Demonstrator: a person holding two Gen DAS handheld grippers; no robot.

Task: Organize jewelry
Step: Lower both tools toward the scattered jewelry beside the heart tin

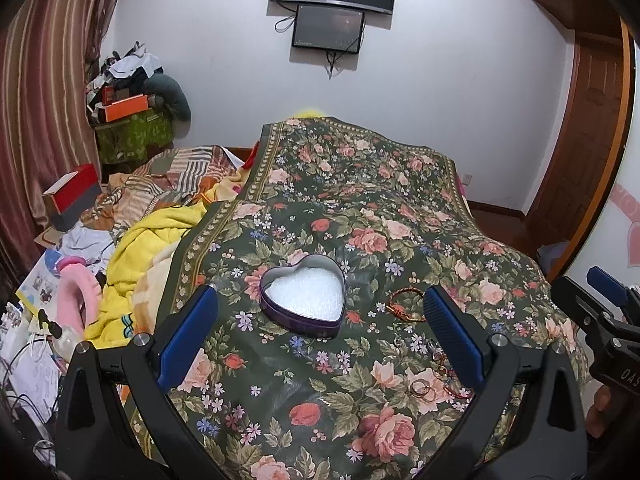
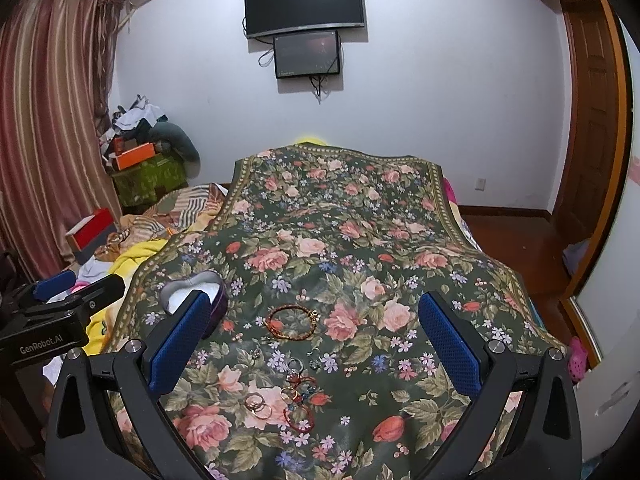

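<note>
A purple heart-shaped tin with white padding inside lies open on the floral cloth; my left gripper is open and hangs just before it, holding nothing. In the right wrist view the tin sits at the left, partly behind my finger. A red-brown braided bracelet lies ahead of my open right gripper. Closer in lie gold rings, a red cord bracelet and small earrings. The left wrist view shows the bracelet and rings beside the right finger.
The cloth covers a bed; yellow blankets and clutter lie to its left. My right gripper's body shows at the right edge of the left wrist view. A wooden door and floor are to the right. Screens hang on the far wall.
</note>
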